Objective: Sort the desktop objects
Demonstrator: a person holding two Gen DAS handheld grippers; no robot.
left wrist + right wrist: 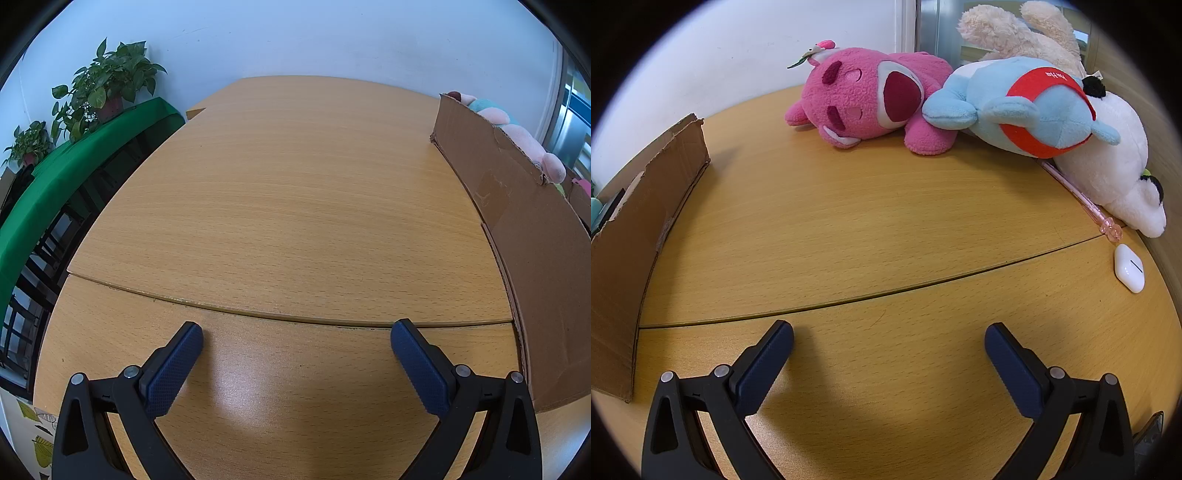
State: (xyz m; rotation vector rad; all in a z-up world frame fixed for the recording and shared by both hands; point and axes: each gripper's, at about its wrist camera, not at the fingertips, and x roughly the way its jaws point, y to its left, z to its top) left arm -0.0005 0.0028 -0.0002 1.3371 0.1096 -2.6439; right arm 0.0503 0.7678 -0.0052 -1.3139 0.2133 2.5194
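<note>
My left gripper (pixel 296 332) is open and empty above the bare wooden desk (pixel 288 206). A cardboard box (pixel 532 236) stands to its right with a pink plush (pixel 513 129) showing over its rim. My right gripper (pixel 888 334) is open and empty over the desk (pixel 849 229). Ahead of it lie a pink plush bear (pixel 864 96), a blue and red plush (pixel 1030 107), a white plush (pixel 1108 162) and a cream plush (pixel 1015 33). A pink pen (pixel 1082 199) and a white earbud case (pixel 1129 268) lie at the right.
The cardboard box (pixel 635 229) stands at the left of the right wrist view. Potted plants (pixel 107 81) and a green-covered shelf (pixel 74 173) stand beyond the desk's left edge. A white wall is behind the desk. A seam crosses the desk just ahead of both grippers.
</note>
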